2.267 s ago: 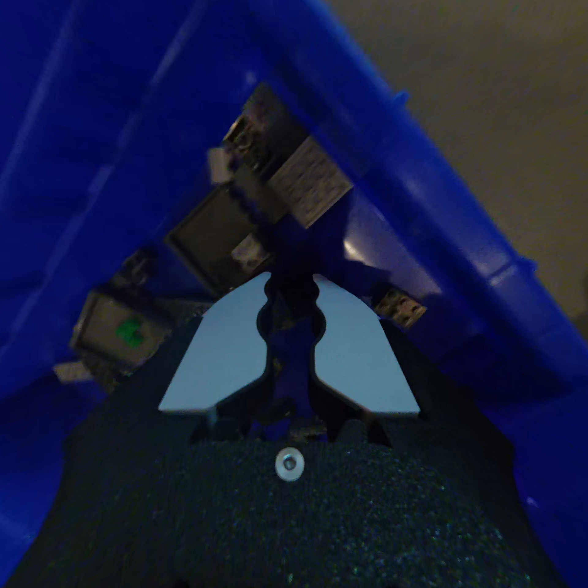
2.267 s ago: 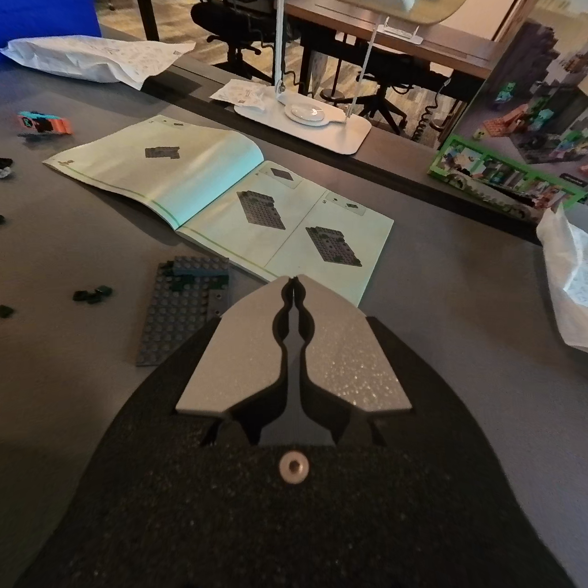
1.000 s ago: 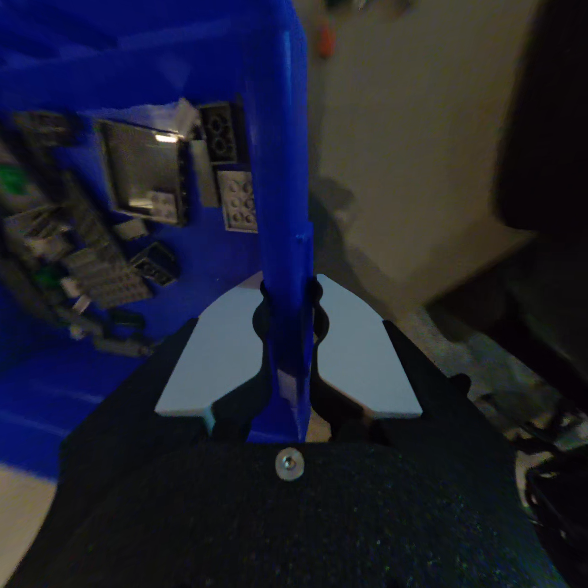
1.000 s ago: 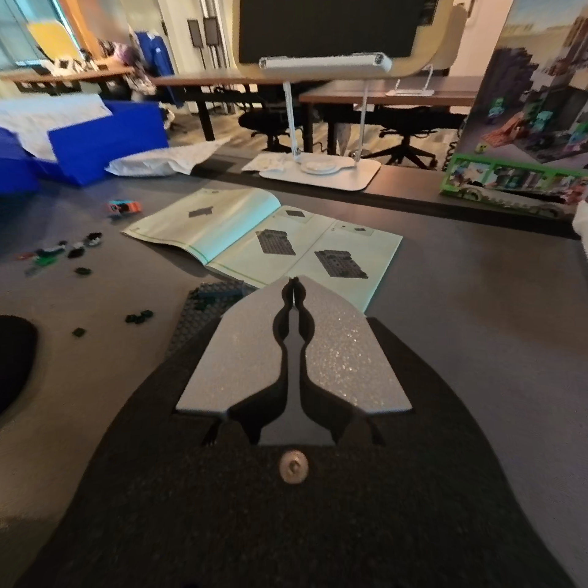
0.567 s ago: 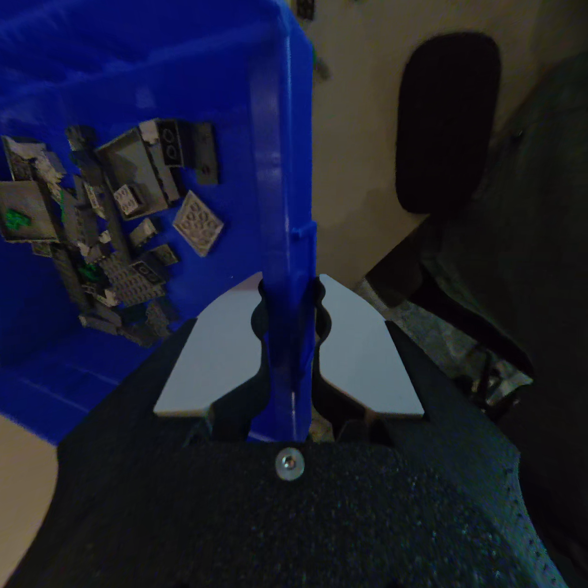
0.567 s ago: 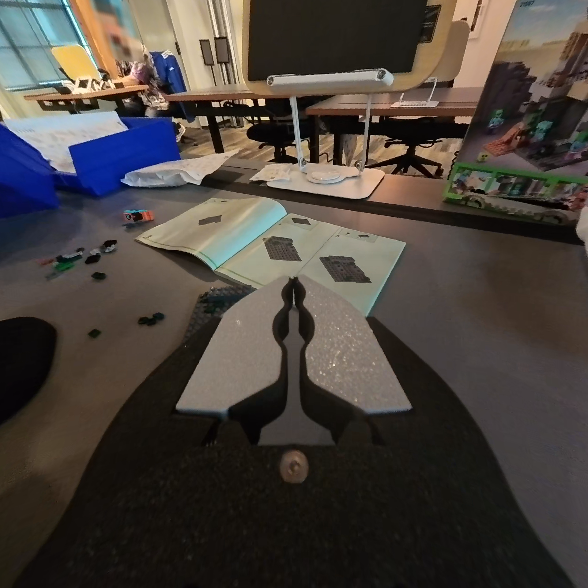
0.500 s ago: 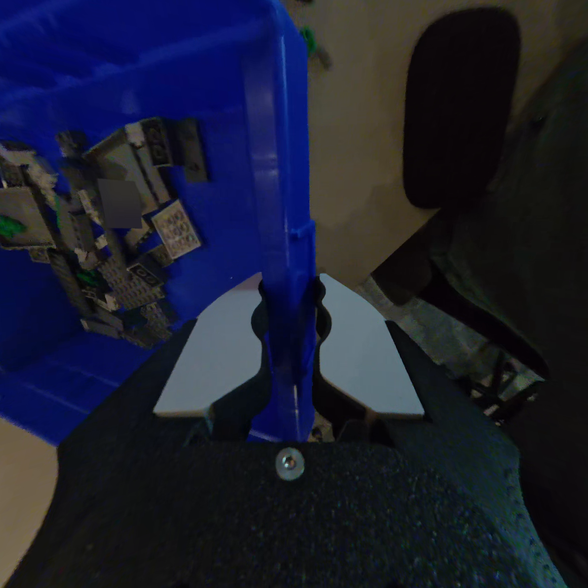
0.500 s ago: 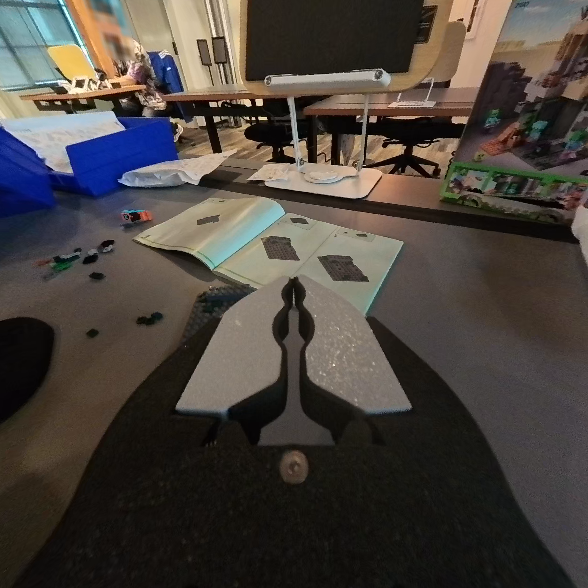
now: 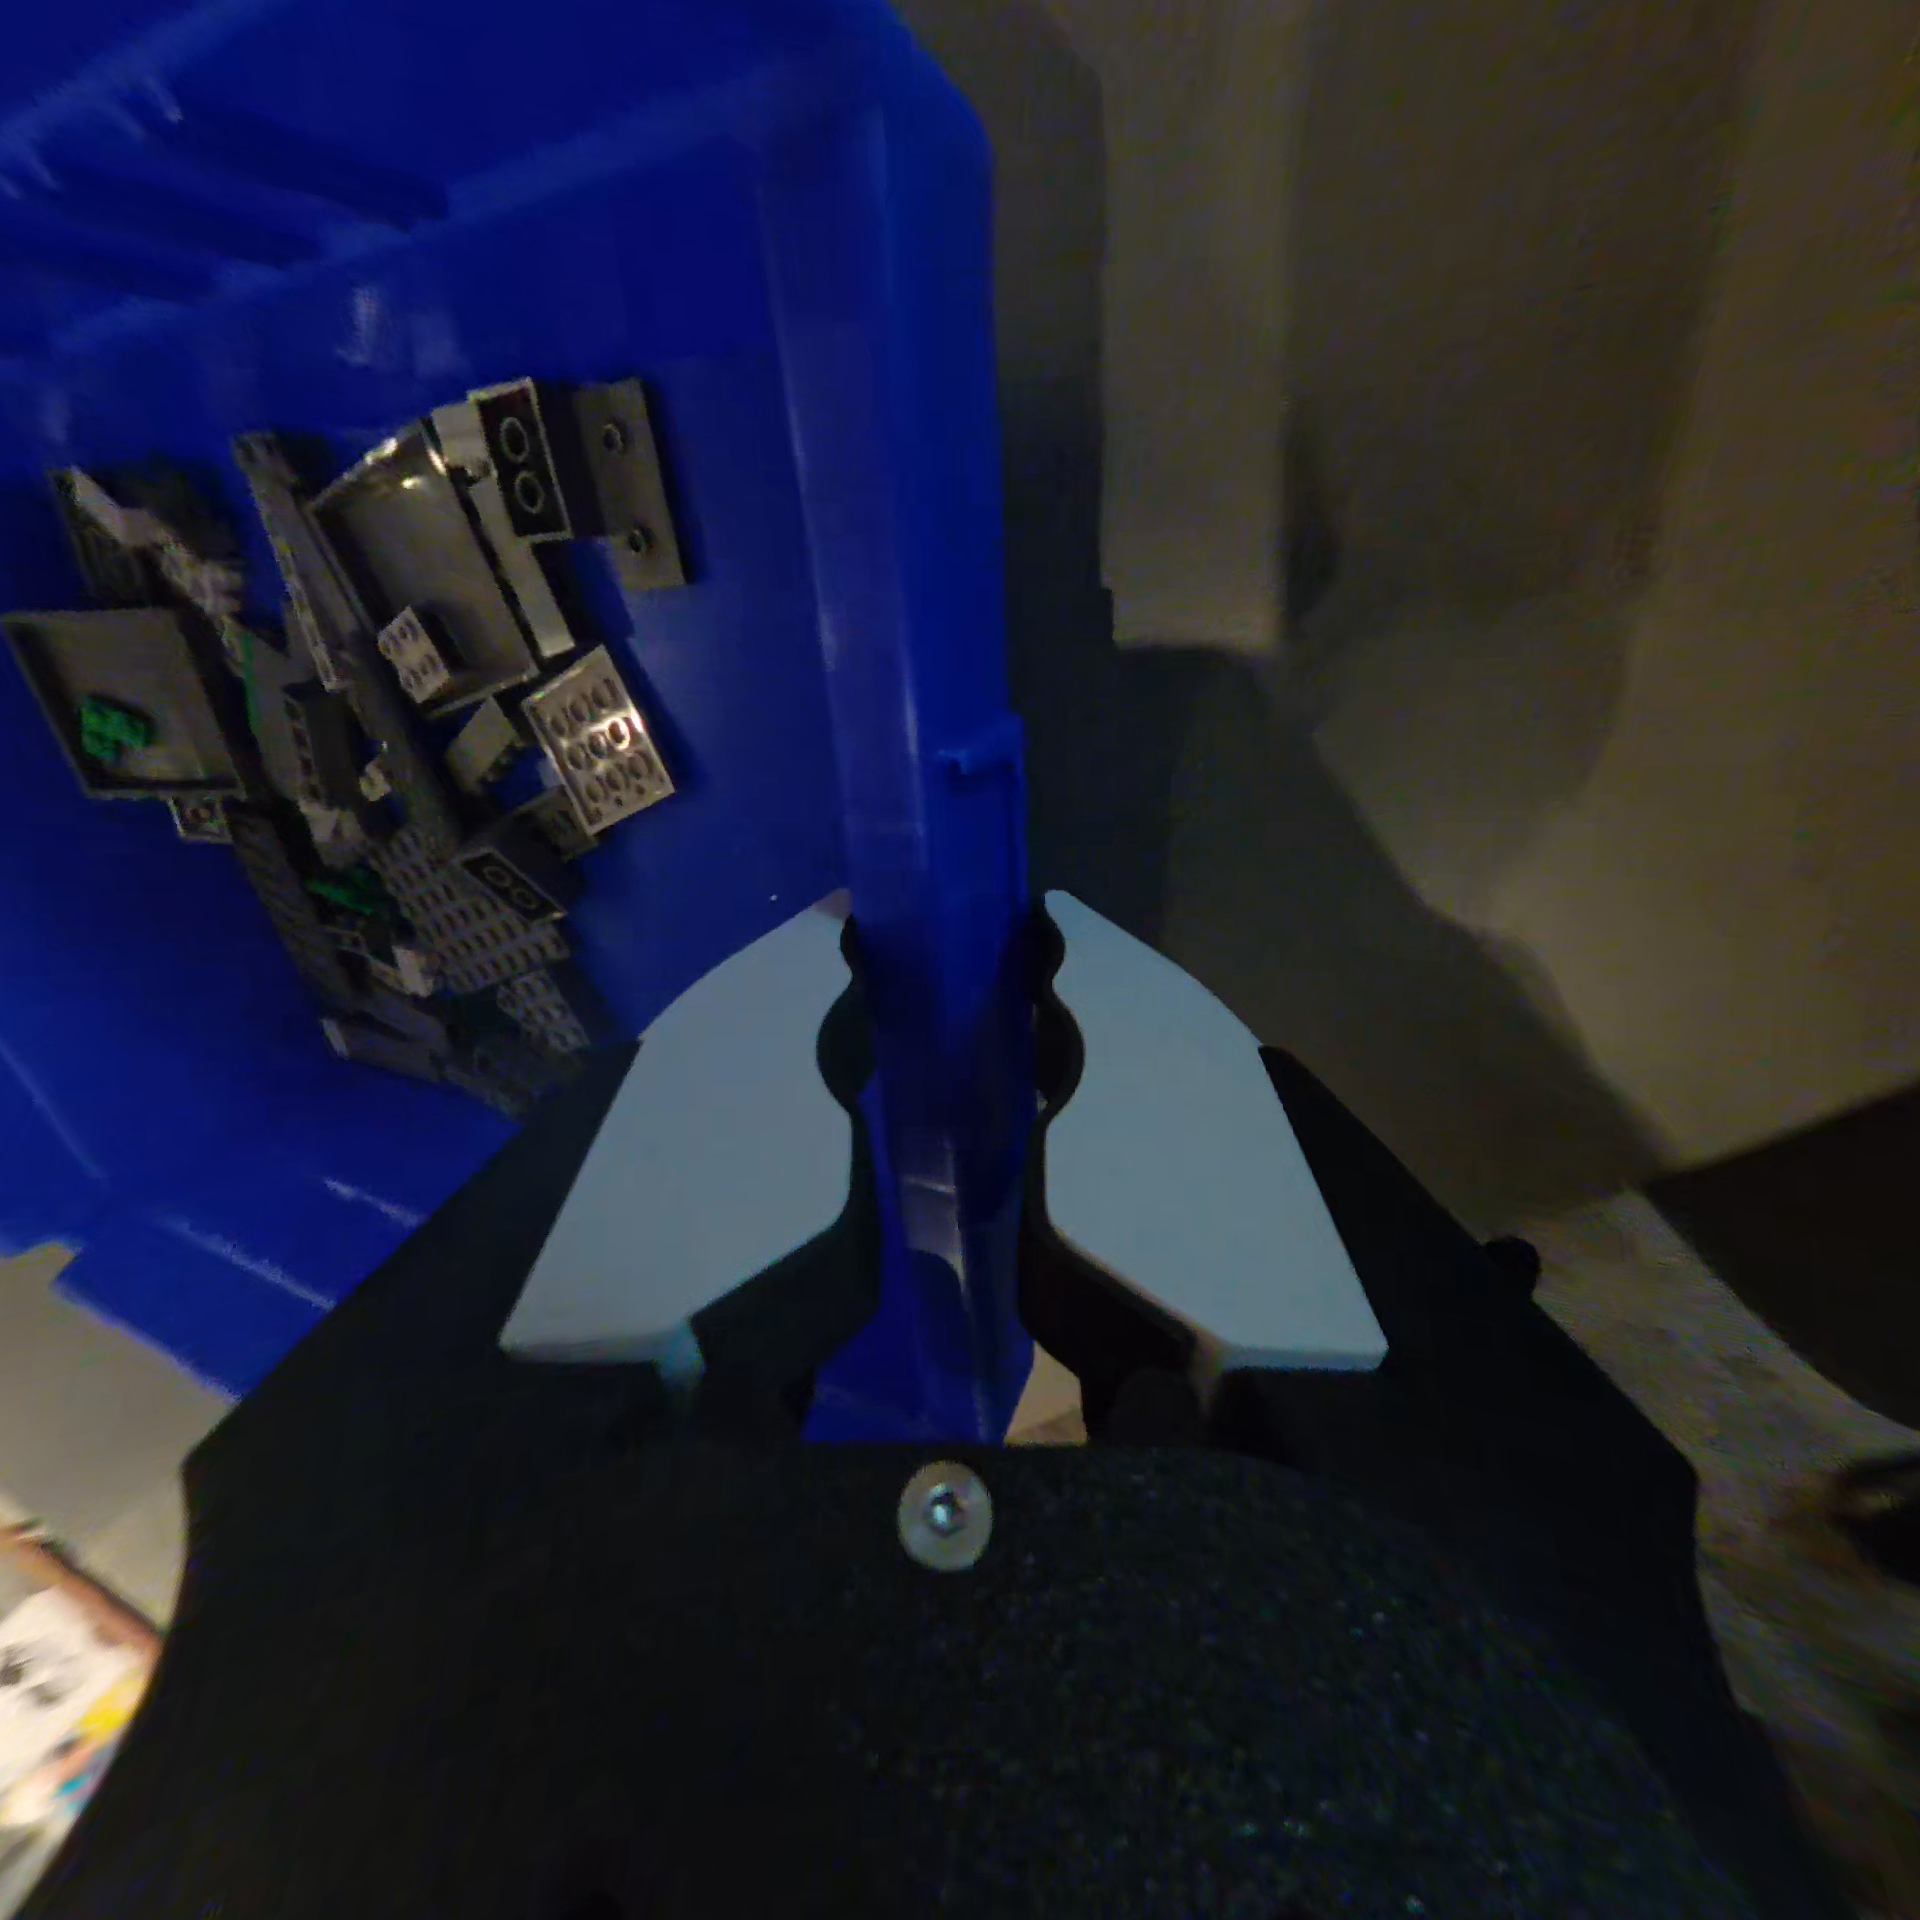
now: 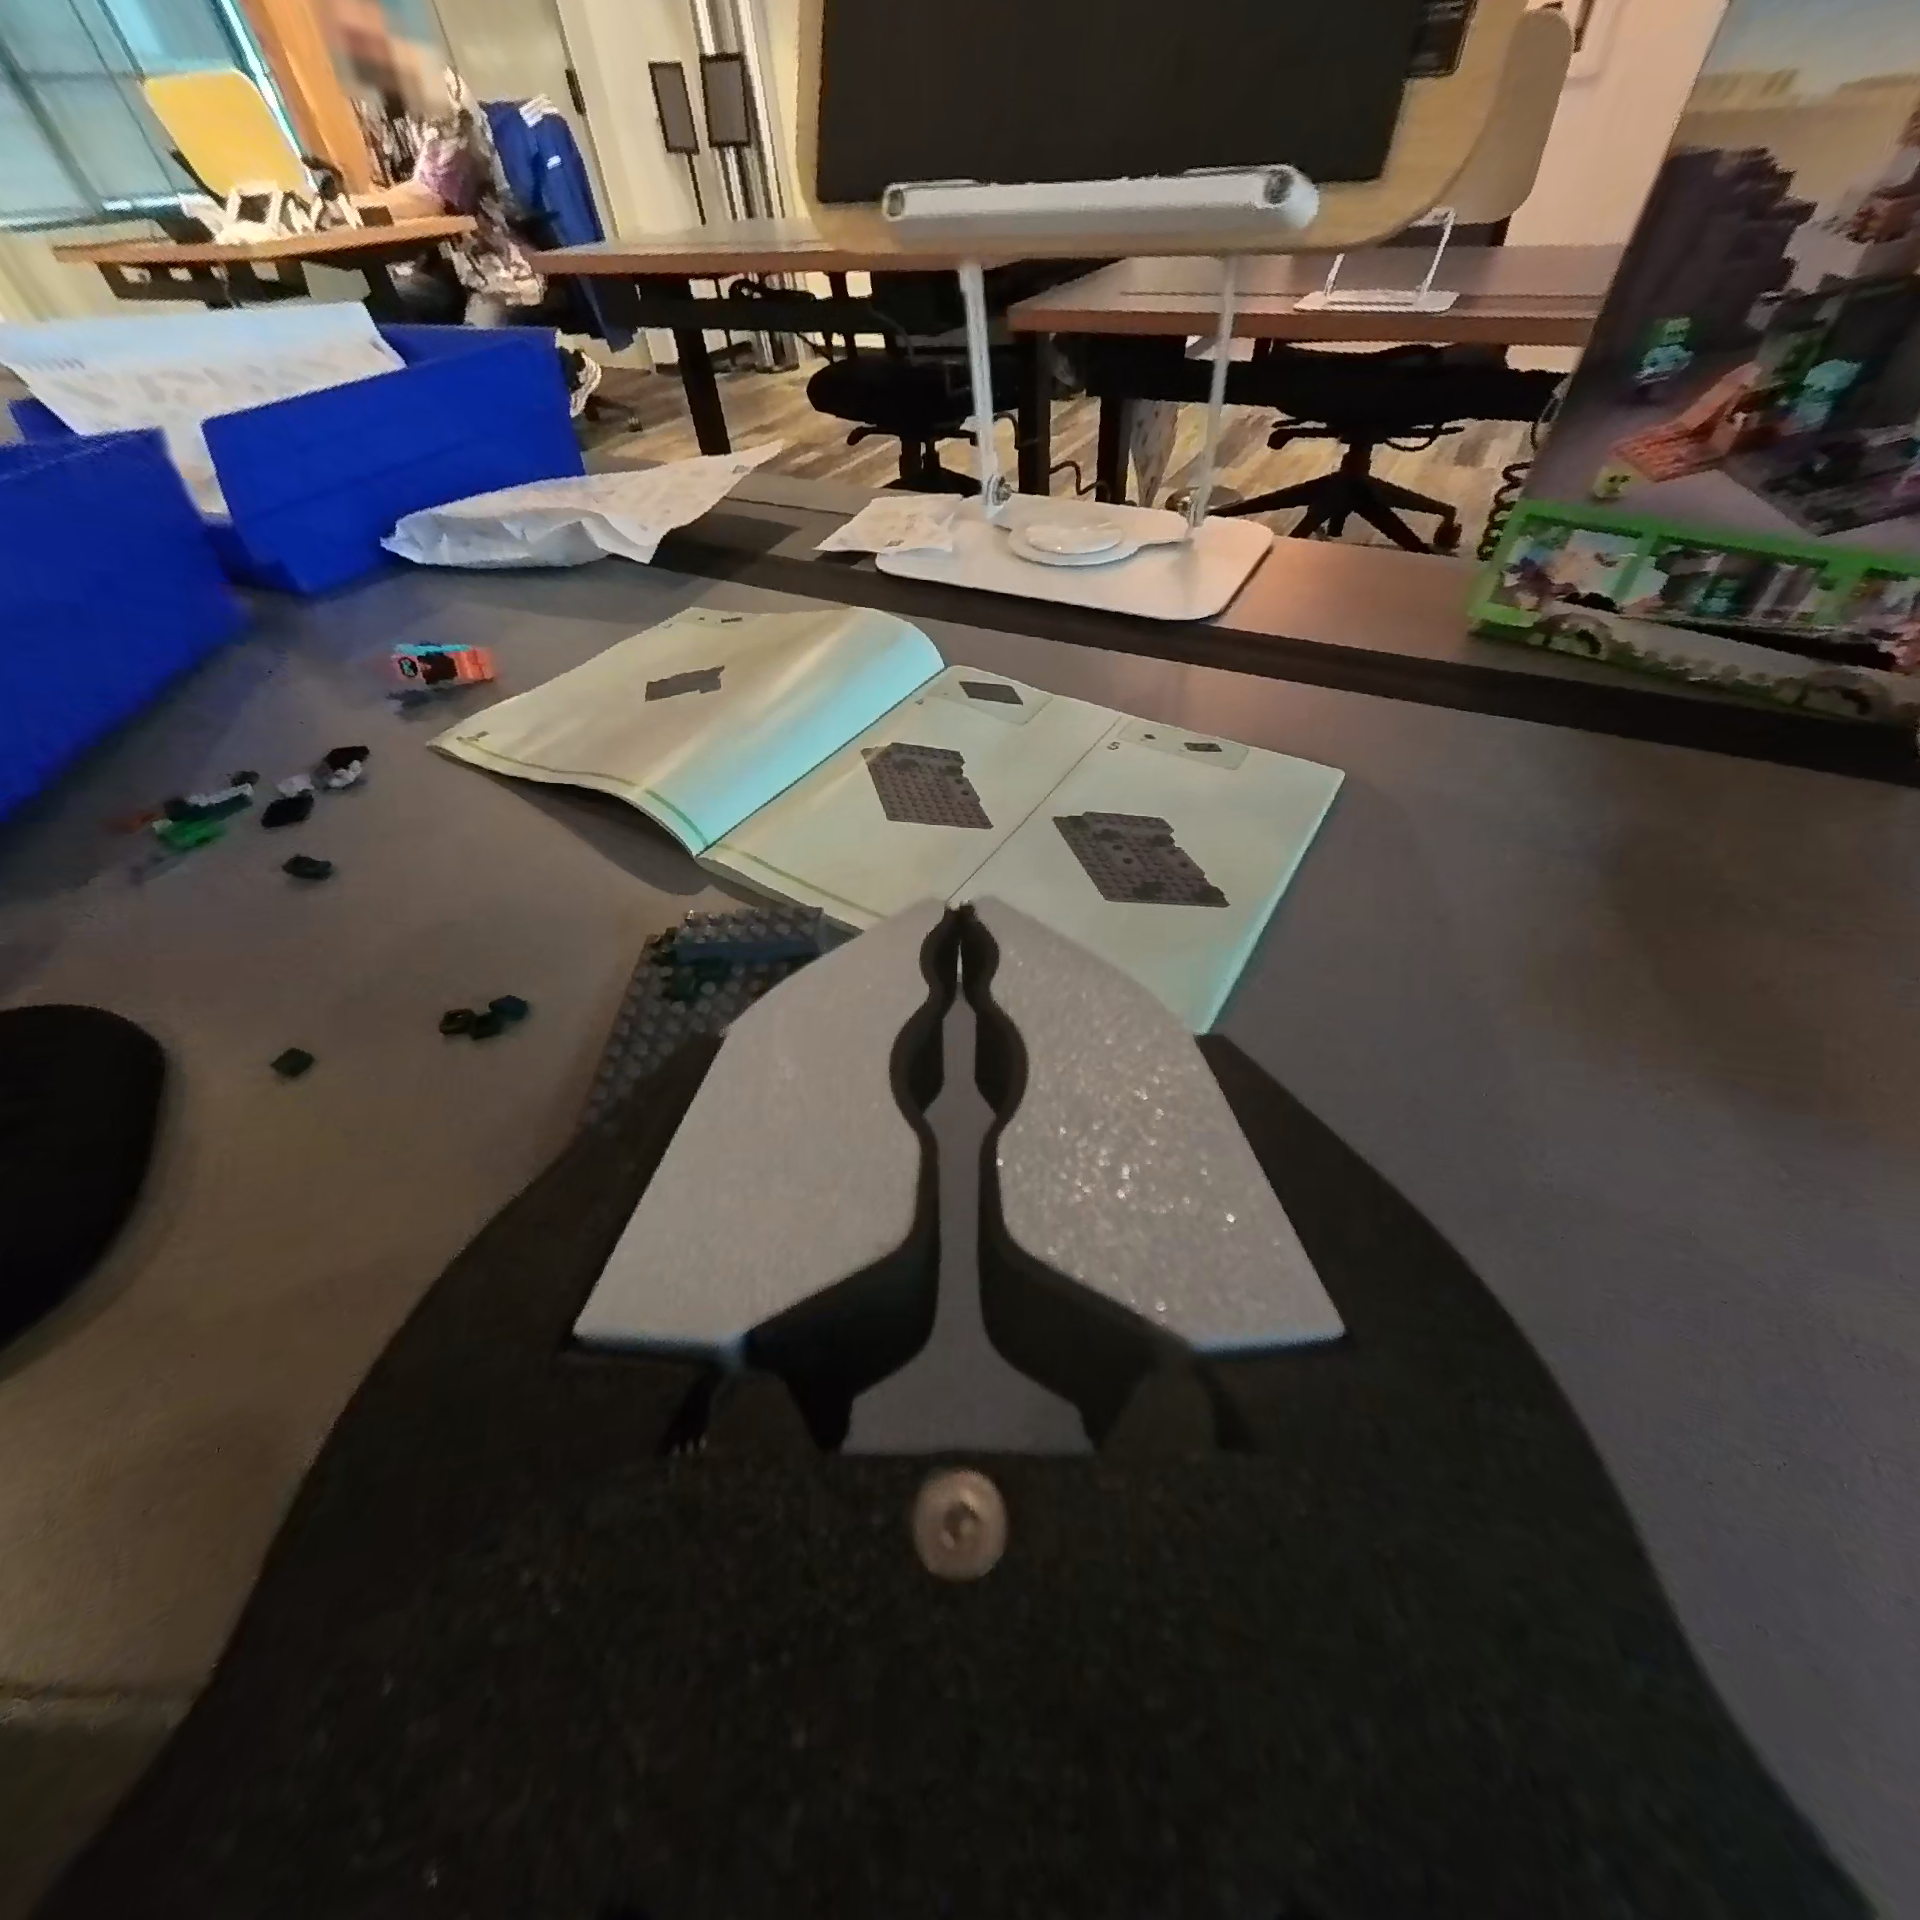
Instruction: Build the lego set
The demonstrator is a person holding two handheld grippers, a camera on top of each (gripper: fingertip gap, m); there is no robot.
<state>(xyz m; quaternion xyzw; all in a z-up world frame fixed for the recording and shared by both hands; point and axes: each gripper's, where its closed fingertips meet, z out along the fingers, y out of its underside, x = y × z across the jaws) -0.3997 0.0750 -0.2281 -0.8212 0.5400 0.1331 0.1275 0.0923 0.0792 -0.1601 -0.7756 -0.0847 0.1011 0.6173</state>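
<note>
My left gripper [image 9: 940, 914] is shut on the side wall of a blue bin [image 9: 914, 540] and holds it tilted. Several grey, black and green lego pieces [image 9: 416, 727] are heaped inside the bin. My right gripper [image 10: 961, 914] is shut and empty, low over the grey table. A dark grey lego baseplate [image 10: 686, 977] with a few pieces on it lies just left of its fingers. An open instruction booklet [image 10: 894, 769] lies beyond it. Small loose lego pieces [image 10: 260, 800] are scattered at the left.
Two blue bins [image 10: 395, 457] and a white paper bag [image 10: 561, 514] stand at the far left. A white lamp stand [image 10: 1081, 540] is behind the booklet. The lego set box [image 10: 1745, 416] stands at the right. A black pad [image 10: 62, 1143] lies at the left edge. There is about 50 cm between the tips of the two grippers. The dark grey lego baseplate [image 10: 686, 977] is closer to my right gripper, around 15 cm from its tips; the left tips are 40 cm off.
The left gripper has swung the bin, so the pieces inside slid and regrouped and the background beyond it changed. The right gripper has barely moved.
</note>
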